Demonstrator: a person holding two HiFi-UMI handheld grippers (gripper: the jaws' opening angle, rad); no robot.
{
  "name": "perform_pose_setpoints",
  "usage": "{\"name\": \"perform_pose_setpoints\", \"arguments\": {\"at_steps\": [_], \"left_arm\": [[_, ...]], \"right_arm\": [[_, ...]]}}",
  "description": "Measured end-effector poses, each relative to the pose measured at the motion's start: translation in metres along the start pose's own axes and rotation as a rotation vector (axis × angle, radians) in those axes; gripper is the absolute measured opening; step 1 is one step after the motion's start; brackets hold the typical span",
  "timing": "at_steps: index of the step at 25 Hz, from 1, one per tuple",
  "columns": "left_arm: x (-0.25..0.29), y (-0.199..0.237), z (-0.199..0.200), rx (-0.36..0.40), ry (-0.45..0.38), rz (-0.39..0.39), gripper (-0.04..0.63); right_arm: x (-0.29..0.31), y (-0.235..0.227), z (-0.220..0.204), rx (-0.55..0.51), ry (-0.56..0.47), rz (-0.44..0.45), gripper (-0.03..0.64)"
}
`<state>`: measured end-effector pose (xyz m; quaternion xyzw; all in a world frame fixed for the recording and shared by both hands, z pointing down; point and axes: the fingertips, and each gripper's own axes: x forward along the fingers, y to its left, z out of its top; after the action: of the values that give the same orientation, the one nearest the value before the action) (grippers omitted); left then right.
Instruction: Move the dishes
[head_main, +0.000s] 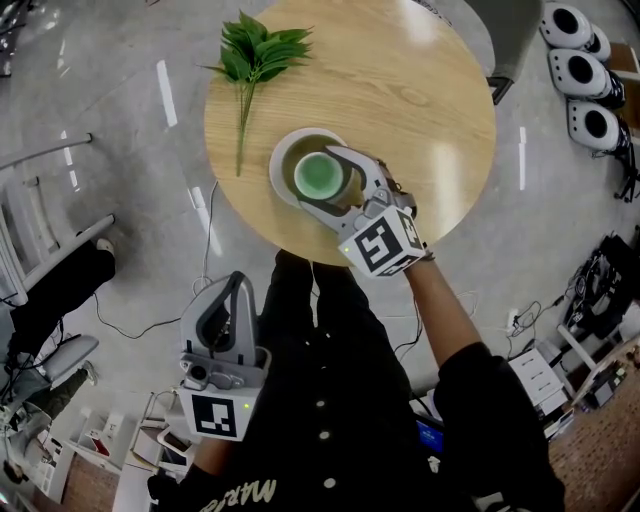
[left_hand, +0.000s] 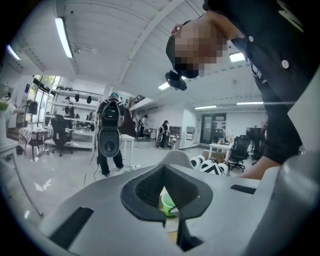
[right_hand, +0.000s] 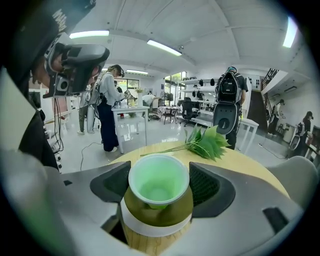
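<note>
A green cup stands inside a white bowl with an olive inside, near the front edge of the round wooden table. My right gripper is open, one pad on each side of the cup's rim and very close to it. My left gripper is shut and empty, held low beside the person's body, off the table. Through its jaws the left gripper view shows a sliver of the cup.
A green leaf sprig lies at the table's far left. White round devices sit on the floor at upper right, cables and boxes at right. A person with a backpack stands in the room behind.
</note>
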<state>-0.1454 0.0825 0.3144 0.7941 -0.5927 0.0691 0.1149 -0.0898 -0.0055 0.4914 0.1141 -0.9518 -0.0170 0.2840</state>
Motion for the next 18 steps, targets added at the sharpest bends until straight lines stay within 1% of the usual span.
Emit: {"name": "perform_pose_setpoints", "arguments": {"at_steps": [4, 8, 11, 13, 18], "left_arm": [[0.003, -0.002, 0.003, 0.007, -0.002, -0.014, 0.018], [0.009, -0.008, 0.009, 0.014, -0.006, -0.033, 0.018], [0.016, -0.016, 0.015, 0.022, -0.01, -0.057, 0.018], [0.022, -0.022, 0.02, 0.029, -0.018, -0.08, 0.018], [0.035, -0.042, 0.03, 0.047, -0.027, -0.133, 0.018]], "right_arm": [[-0.008, -0.006, 0.016, 0.019, -0.037, -0.026, 0.356], [-0.032, -0.021, 0.036, 0.054, -0.076, -0.069, 0.356], [-0.056, -0.041, 0.045, 0.09, -0.121, -0.138, 0.354], [-0.074, -0.058, 0.044, 0.11, -0.138, -0.197, 0.354], [-0.116, -0.098, 0.016, 0.18, -0.164, -0.352, 0.354]]}}
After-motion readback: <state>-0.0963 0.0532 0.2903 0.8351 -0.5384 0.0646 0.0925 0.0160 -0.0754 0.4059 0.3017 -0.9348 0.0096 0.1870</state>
